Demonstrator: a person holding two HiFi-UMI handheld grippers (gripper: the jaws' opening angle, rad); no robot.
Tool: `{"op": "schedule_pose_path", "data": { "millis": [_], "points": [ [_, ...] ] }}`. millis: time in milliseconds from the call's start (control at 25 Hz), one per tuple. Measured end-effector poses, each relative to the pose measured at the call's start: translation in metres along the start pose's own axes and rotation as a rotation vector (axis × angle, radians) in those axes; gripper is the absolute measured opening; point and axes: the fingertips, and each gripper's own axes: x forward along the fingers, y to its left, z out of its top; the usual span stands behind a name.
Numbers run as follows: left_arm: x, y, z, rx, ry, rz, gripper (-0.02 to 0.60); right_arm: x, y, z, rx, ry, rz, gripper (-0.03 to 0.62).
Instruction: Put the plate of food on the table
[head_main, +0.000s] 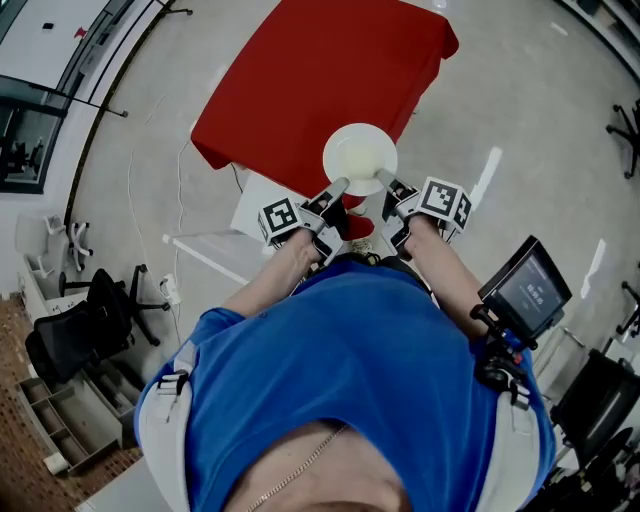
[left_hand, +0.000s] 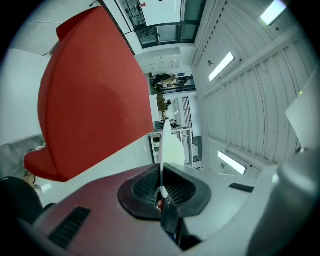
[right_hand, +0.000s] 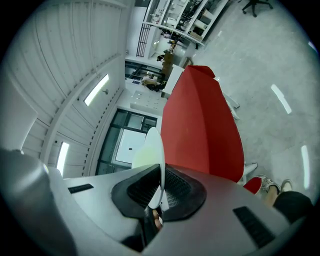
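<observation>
The person's blue shirt (head_main: 350, 370) fills the foreground. Beyond it, the left gripper (head_main: 337, 187) and right gripper (head_main: 386, 184) each clamp the white plate's (head_main: 360, 155) near rim, over the red table's (head_main: 310, 80) near edge.

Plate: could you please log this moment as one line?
plate: over table near edge | left tongs: shut on plate rim | right tongs: shut on plate rim | table: red cloth

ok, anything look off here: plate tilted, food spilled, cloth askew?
Nothing stands out. The round white plate looks level, its near rim clamped by the left gripper and right gripper, by the near edge of the red-clothed table. No spill visible.
</observation>
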Motion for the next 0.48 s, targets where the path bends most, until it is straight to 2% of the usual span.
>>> {"op": "schedule_pose_path", "data": {
  "millis": [480],
  "points": [
    [-0.0028,-0.0029,0.0035,0.001,-0.05,-0.011,0.017,0.0051,0.0064,0.002,-0.031,0.038,-0.001,0.017]
  ]
}}
